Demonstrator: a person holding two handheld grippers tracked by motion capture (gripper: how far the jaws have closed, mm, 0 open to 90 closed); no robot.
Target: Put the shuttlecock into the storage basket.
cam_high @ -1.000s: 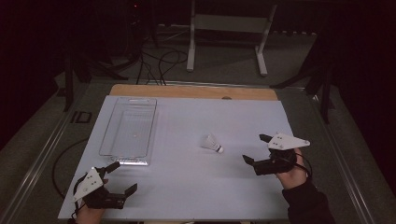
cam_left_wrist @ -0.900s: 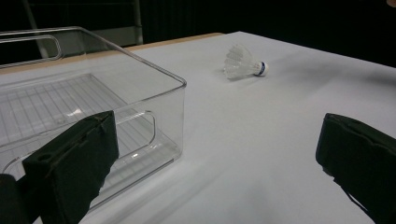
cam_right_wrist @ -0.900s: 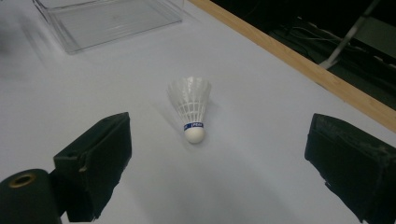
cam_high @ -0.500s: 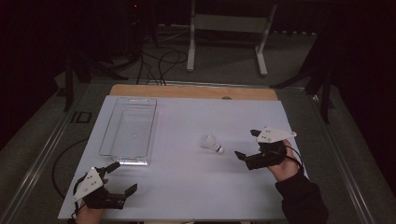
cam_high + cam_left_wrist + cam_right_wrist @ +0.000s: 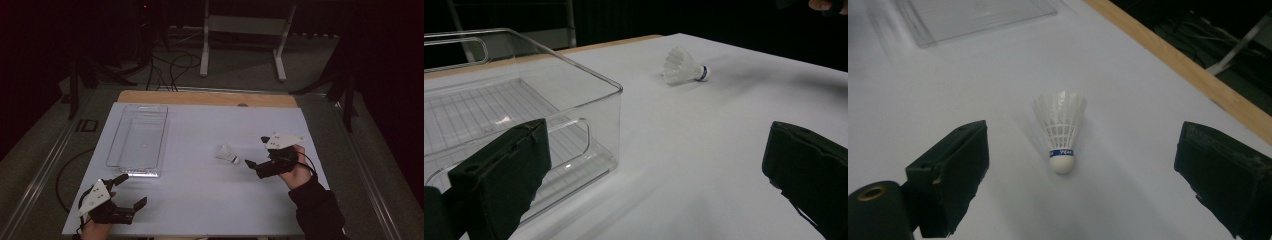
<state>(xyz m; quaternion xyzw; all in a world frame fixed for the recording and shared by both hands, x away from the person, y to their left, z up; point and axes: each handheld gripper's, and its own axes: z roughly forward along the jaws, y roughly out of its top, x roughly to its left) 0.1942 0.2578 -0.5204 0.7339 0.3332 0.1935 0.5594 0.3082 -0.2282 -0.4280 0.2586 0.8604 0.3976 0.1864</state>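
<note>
- My right claw, jaws apart, has the shuttlecock just ahead, cork end toward me.
- My left claw, also spread, sits well apart from it.

A sheet covers most of the table, whose far edge lies bare behind it. A bin sits on the sheet's left half toward the far side, and a shuttlecock lies on its side right of the bin, near the middle, well apart from it. The right gripper is just right of the shuttlecock, its jaws spread toward it, while the left gripper sits at the near left corner, in front of the bin, jaws apart.
</note>
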